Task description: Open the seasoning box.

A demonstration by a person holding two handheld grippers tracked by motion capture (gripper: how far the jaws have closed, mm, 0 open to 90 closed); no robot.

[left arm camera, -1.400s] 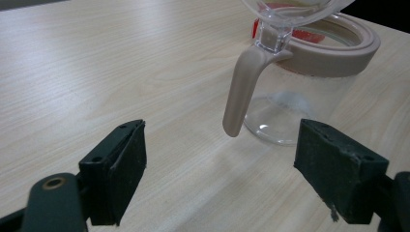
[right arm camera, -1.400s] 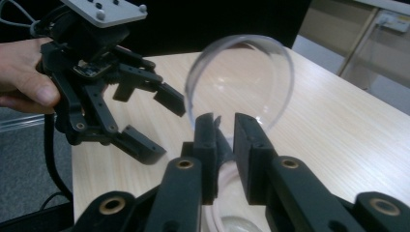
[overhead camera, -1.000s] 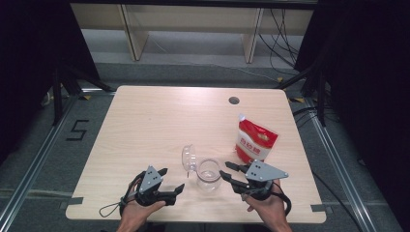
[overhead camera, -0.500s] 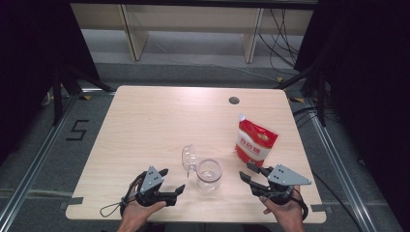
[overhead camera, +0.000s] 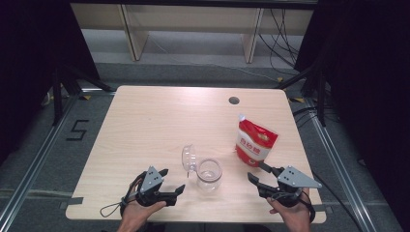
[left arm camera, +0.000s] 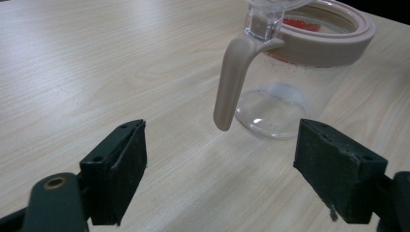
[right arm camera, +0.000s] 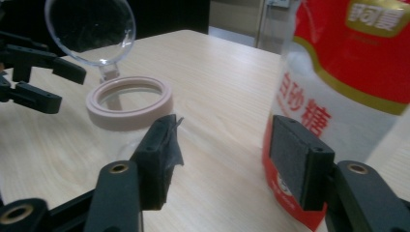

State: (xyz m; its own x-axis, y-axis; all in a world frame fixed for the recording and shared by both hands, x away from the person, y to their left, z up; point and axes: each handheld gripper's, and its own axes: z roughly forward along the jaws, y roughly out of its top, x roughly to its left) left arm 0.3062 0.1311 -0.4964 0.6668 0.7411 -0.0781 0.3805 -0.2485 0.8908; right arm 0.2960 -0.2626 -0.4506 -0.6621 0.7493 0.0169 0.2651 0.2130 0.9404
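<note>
A clear glass jar (overhead camera: 209, 175) with a beige rim stands upright near the desk's near edge, its clear lid (overhead camera: 188, 157) flipped open and standing up on its left. A red-and-white pouch (overhead camera: 255, 141) stands upright to its right, farther back.

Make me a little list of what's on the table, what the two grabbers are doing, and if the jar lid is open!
table: light wood, round hole near far edge
jar: clear glass, pinkish rim, stands between the grippers
jar lid: clear, flipped open, standing up at the hinge
pouch: red and white, upright, right of the jar
left gripper: open, holds nothing, points at the jar
right gripper: jaws have just been opening, nothing between them, close to the pouch
</note>
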